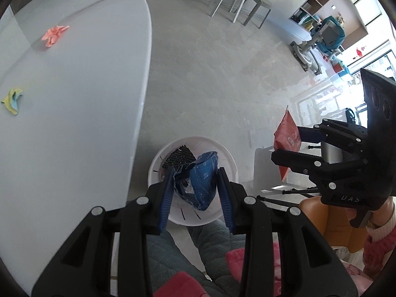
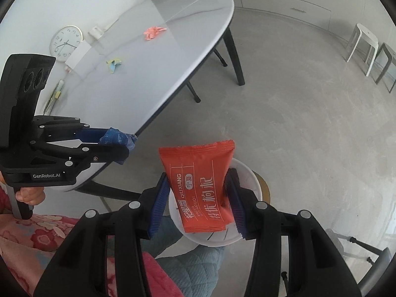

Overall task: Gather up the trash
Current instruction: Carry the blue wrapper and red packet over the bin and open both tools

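My left gripper [image 1: 196,190] is shut on a crumpled blue wrapper [image 1: 204,180] and hangs right above a white slotted waste bin [image 1: 227,158] on the floor; dark trash lies inside the bin. The right gripper [image 2: 199,198] is shut on a flat orange snack packet [image 2: 198,188], over the bin's rim [image 2: 247,170]. In the left wrist view, the right gripper [image 1: 287,148] with the orange packet [image 1: 287,133] sits to the right of the bin. A pink paper scrap [image 1: 54,34] and a yellow-and-blue scrap [image 1: 12,100] lie on the white table [image 1: 86,123].
The table's rounded edge runs just left of the bin, on dark legs [image 2: 235,57]. Two stools [image 1: 237,2] stand far across the grey floor. An orange seat [image 1: 334,220] and tripod legs [image 1: 292,193] are near the bin. The person's quilted trousers [image 2: 198,259] show below.
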The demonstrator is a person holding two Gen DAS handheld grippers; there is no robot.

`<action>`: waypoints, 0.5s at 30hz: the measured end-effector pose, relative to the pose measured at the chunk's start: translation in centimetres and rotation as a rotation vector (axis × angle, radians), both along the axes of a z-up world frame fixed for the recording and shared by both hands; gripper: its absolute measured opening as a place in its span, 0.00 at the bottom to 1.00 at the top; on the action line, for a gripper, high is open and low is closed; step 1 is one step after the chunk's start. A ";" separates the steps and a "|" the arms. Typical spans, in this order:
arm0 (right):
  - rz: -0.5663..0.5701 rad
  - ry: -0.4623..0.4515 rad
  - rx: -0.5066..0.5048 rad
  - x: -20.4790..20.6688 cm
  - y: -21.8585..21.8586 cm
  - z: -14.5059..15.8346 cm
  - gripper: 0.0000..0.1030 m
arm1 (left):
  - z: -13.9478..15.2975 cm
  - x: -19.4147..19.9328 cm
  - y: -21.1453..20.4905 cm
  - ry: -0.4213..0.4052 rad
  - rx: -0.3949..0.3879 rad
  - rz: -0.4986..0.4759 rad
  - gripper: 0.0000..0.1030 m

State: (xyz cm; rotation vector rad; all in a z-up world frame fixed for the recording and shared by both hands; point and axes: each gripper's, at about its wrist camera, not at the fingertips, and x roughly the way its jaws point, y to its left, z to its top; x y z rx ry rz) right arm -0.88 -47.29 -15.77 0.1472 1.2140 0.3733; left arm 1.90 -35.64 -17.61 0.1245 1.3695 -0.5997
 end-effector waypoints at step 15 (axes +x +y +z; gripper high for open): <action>0.029 0.011 0.006 -1.3 -3.6 -0.6 0.47 | -1.3 -3.1 -3.0 0.008 0.082 -0.031 0.57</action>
